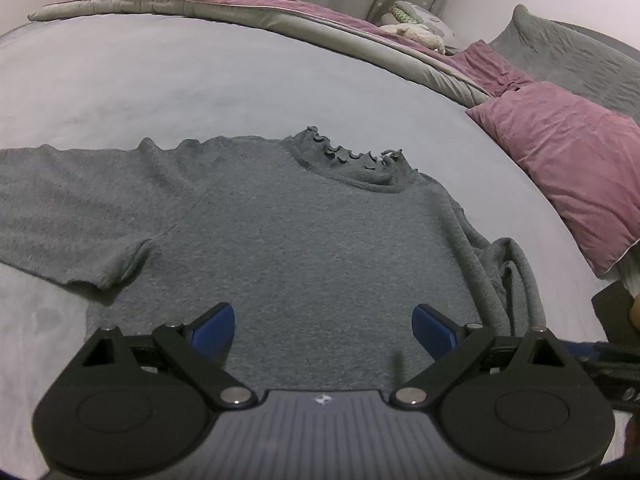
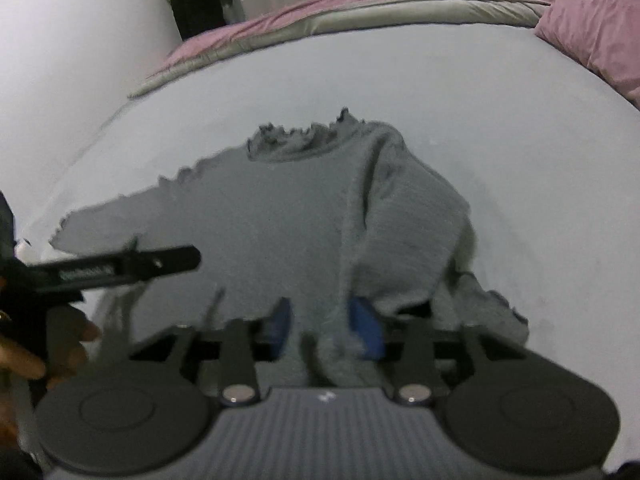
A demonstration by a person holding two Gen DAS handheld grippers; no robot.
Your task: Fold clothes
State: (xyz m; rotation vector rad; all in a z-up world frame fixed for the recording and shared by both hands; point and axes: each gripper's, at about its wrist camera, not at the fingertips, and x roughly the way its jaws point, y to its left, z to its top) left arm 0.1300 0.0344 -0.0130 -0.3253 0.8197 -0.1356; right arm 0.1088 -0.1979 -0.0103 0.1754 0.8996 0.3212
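I see the bed (image 1: 160, 80) filling both views, with the grey sweater (image 1: 304, 240) spread flat across the middle of each frame, one sleeve (image 2: 408, 240) folded over its body at centre right. My left tongs (image 1: 323, 326) hang released above the hem. My right tongs (image 2: 325, 326) stand parted, cloth between but unpressed. I reckon the loose sleeve could slide back off.

My right tongs (image 2: 320, 326) part over the grey sweater (image 2: 260, 216), its sleeve (image 2: 416, 240) folded across, on the bed (image 2: 480, 100).
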